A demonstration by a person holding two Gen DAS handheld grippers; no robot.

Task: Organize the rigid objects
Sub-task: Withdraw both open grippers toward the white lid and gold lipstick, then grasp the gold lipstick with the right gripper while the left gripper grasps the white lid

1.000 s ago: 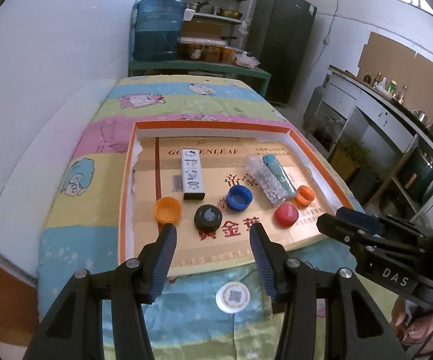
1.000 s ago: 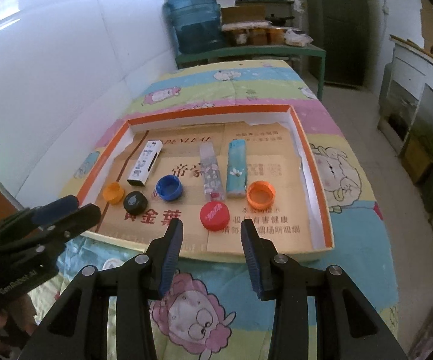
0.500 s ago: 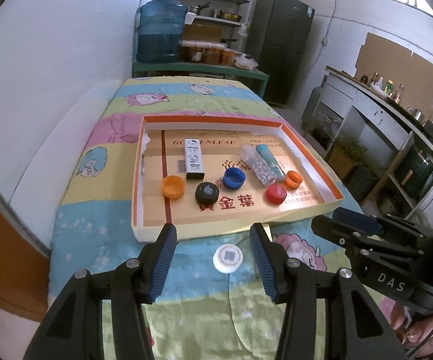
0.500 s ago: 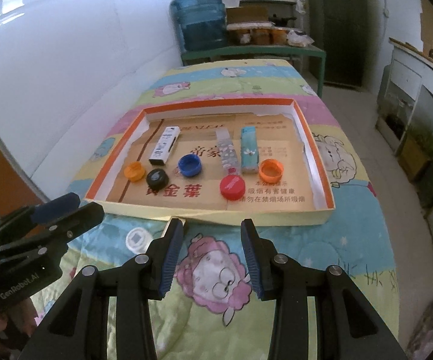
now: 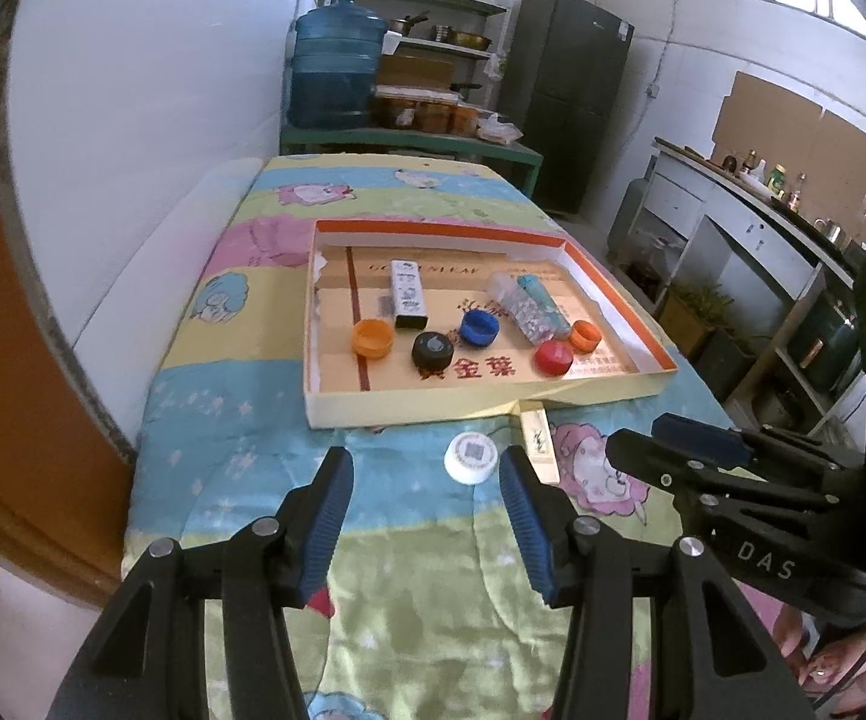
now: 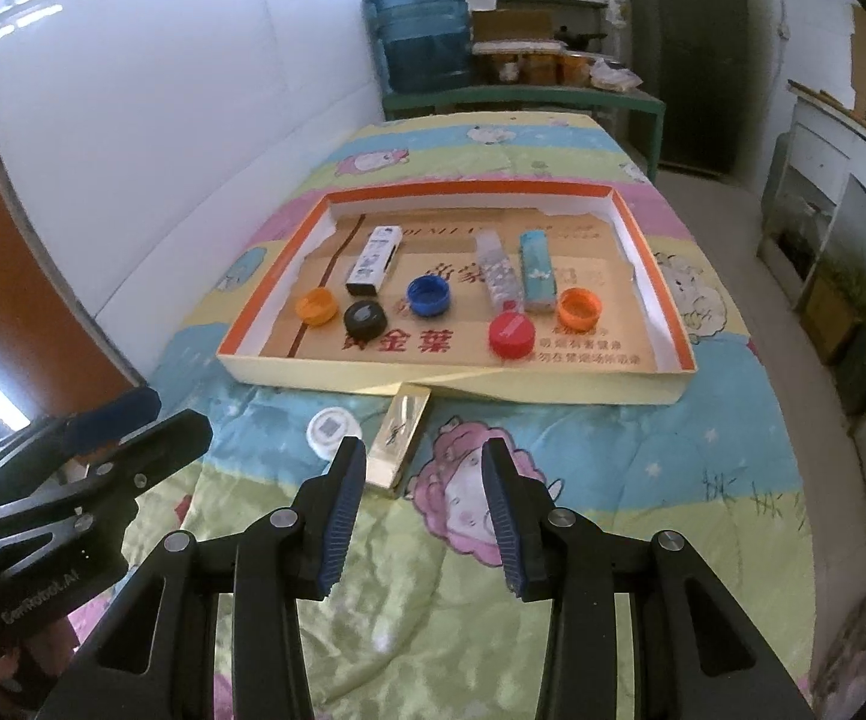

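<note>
Inside, the shallow cardboard tray with orange rims and pale yellow walls (image 6: 670, 387), the landmark on the cartoon-printed quilt (image 6: 703, 468), holds two rough rows. Along its near side, left to right in the right wrist view: an orange plastic bottle cap lying hollow side up (image 6: 316, 306), a black round cap (image 6: 364, 319), a blue cap lying hollow side up (image 6: 428, 295), a red cap (image 6: 512, 335) and a second orange open cap (image 6: 579, 308). Behind them lie a white and black rectangular box (image 6: 375, 259), a clear patterned lighter-shaped piece (image 6: 498, 273) and a teal one (image 6: 538, 270) just beside it. The tray floor is printed with large red Chinese characters and the partly covered word "GOLDENLEAF". Outside the tray's near wall, a white round cap bearing a QR code (image 6: 333, 432) rests on the quilt beside a flat gold rectangular box (image 6: 402, 438). Both tools hover short of the tray: the left gripper (image 5: 427, 504) and the right gripper (image 6: 424, 501) each stand parted with nothing between their blue ribbed pads.
</note>
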